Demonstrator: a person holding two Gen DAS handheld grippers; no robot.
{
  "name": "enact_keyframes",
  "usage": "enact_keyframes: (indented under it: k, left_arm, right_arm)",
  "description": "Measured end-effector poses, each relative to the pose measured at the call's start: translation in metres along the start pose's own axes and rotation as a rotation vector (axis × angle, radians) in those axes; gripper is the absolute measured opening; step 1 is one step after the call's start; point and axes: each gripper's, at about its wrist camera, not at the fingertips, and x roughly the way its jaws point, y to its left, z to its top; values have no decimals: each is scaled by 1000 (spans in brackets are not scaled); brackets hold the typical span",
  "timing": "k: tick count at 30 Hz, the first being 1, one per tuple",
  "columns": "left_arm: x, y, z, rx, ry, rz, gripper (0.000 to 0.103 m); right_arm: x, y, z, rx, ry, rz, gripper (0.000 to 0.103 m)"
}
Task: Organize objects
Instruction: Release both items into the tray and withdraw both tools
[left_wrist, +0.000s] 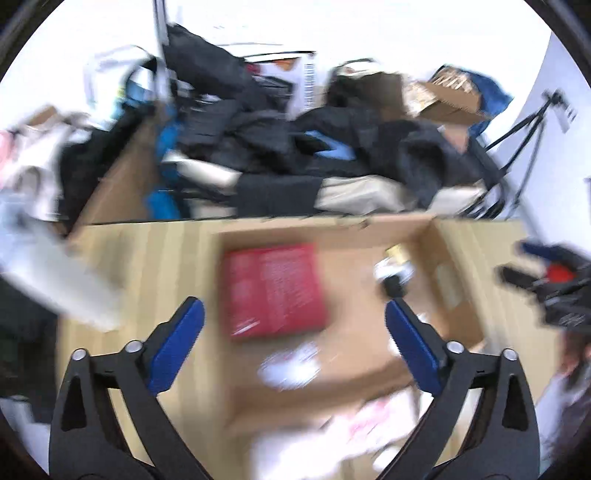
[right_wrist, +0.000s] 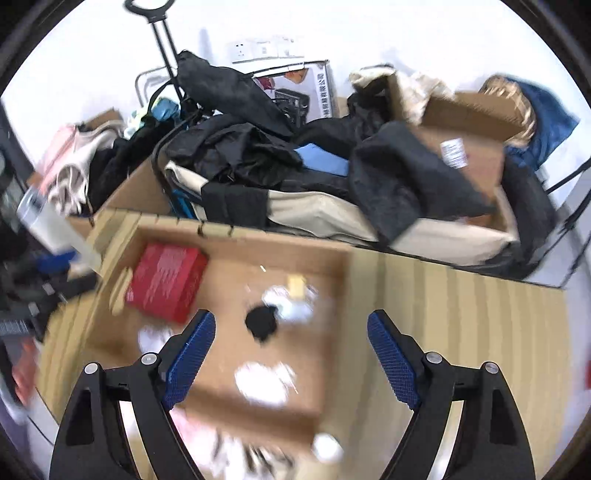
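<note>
Cardboard box (right_wrist: 332, 266) holds red packet (right_wrist: 166, 282), black lump (right_wrist: 261, 322).

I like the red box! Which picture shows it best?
The right wrist view: the red box sits sharper there, showing its top and side inside the cardboard box. The left wrist view shows it larger but blurred.

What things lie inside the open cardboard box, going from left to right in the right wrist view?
Red box → black object → crumpled white item with a small yellow piece.

Blurred white items (right_wrist: 264, 382) in cardboard box (right_wrist: 332, 369).
</note>
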Motion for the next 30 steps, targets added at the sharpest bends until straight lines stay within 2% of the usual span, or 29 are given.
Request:
enact_keyframes:
  k: [1, 2, 6, 10, 12, 16, 17, 18, 20, 23, 25, 27, 28, 30]
  left_arm:
    - [-17, 4, -4, 17, 15, 58, 99]
    - [-32, 8, -9, 22, 14, 77, 99]
    - [-116, 23, -34, -10, -59, 99, 99]
    - [-182, 22, -75, -19, -114, 63, 103]
    - [-209, 14, -107, 19, -148, 47, 103]
    - [-251, -6, -203, 132, -219, -4, 103]
    - [-261, -10, -234, 150, -247, -2, 103]
    - [-267, -12, -250, 155, -263, -1, 103]
    - [-281, -20, -303, 149, -300, -5, 103]
    - [-290, -28, -356, 108, -326, -51, 103]
    - [-285, -32, -369, 77, -299, -62, 103]
    - [-275, -37, -371, 88, -250, -66, 103]
    - [-270, -38, -369, 97, -230, -46, 103]
    - [-267, -35, -366, 74, -241, -3, 103]
  right_arm:
    - [-18, 0, -6, -18, 4, -27, 87]
    - [-37, -1, -12, -32, 1, -47, 87]
    - [-110, -6, -36, -33, -42, -70, 87]
    - [-168, 9, -75, -34, -79, -52, 87]
    - [-196, 26, -109, -62, -112, -14, 87]
    - [-239, 55, -185, -94, -171, 115, 87]
    - [-245, 60, -203, -91, -178, 137, 87]
    - [-249, 67, -223, -89, -184, 155, 87]
    - [-257, 84, -276, -73, -187, 152, 87]
    - [-253, 107, -330, -32, -186, 200, 87]
    - [-241, 120, -358, 20, -166, 245, 87]
    - [-223, 129, -372, 53, -128, 304, 87]
    - [-217, 133, -374, 49, -107, 309, 87]
    - [-208, 141, -375, 25, -82, 267, 87]
